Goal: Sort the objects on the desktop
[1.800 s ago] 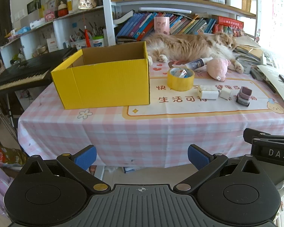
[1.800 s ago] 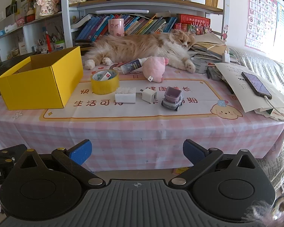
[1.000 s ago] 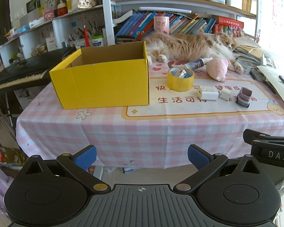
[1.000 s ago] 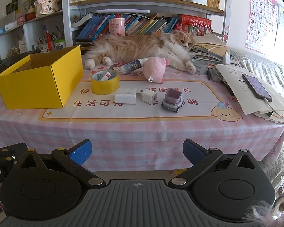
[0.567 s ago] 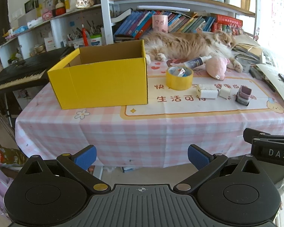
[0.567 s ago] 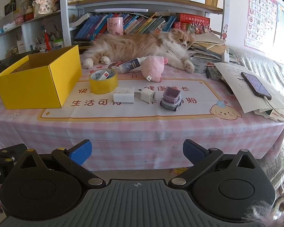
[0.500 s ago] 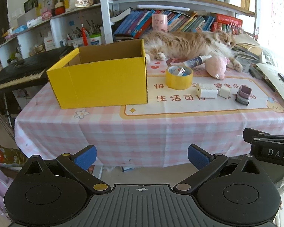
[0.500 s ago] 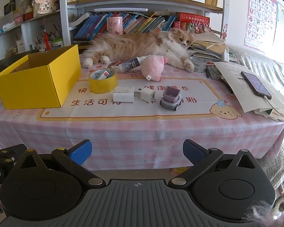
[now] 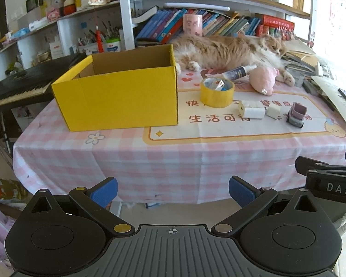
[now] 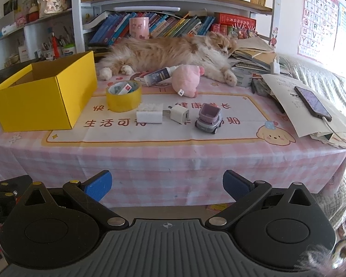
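Note:
An open yellow cardboard box (image 9: 122, 97) (image 10: 43, 97) stands on the left of the pink checked table. To its right lie a yellow tape roll (image 9: 217, 92) (image 10: 123, 96), a white block (image 10: 149, 113), a white charger plug (image 10: 179, 114), a grey-purple toy truck (image 10: 209, 118), a pink plush (image 10: 186, 80) and a small bottle (image 10: 160, 75). My left gripper (image 9: 173, 190) is open and empty, in front of the table's near edge. My right gripper (image 10: 167, 182) is open and empty, also short of the table.
An orange-and-white cat (image 10: 170, 53) lies along the back of the table. Papers and a phone (image 10: 312, 102) lie at the right. Bookshelves stand behind. A keyboard (image 9: 18, 85) is at the far left. The other gripper shows at the right edge of the left wrist view (image 9: 327, 180).
Both grippers have drifted slightly closer to the table and a little higher; the objects appear slightly lower and larger. Nothing on the table moved.

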`<action>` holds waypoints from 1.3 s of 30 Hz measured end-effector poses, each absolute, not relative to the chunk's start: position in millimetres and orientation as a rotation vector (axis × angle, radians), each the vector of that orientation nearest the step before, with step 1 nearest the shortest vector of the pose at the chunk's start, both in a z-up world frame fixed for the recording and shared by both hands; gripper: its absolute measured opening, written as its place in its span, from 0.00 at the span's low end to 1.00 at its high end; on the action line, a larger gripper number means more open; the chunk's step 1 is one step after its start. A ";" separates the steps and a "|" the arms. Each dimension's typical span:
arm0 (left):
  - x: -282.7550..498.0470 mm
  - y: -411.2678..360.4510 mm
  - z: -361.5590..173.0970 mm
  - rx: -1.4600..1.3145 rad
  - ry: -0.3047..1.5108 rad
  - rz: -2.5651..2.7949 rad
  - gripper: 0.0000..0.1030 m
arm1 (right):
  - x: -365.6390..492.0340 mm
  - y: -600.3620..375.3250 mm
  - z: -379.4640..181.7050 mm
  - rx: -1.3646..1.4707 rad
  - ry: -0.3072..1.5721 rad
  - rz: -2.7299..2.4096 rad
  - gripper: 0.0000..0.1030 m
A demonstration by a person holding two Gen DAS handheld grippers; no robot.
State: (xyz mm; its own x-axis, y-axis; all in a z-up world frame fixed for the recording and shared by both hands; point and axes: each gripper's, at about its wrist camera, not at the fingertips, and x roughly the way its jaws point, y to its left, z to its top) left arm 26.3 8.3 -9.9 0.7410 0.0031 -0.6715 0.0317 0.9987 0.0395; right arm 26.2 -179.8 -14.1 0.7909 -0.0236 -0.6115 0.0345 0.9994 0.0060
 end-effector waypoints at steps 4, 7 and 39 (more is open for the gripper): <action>31.1 5.5 -10.9 0.048 0.738 -0.031 1.00 | 29.2 -176.6 -12.9 -0.006 0.658 -0.011 1.00; 35.0 0.9 -12.2 0.051 0.741 -0.044 1.00 | 30.8 -175.9 -12.1 -0.021 0.655 0.004 1.00; 126.5 -85.5 -22.5 0.016 0.800 -0.093 1.00 | 123.1 -254.1 -15.9 -0.077 0.731 -0.017 1.00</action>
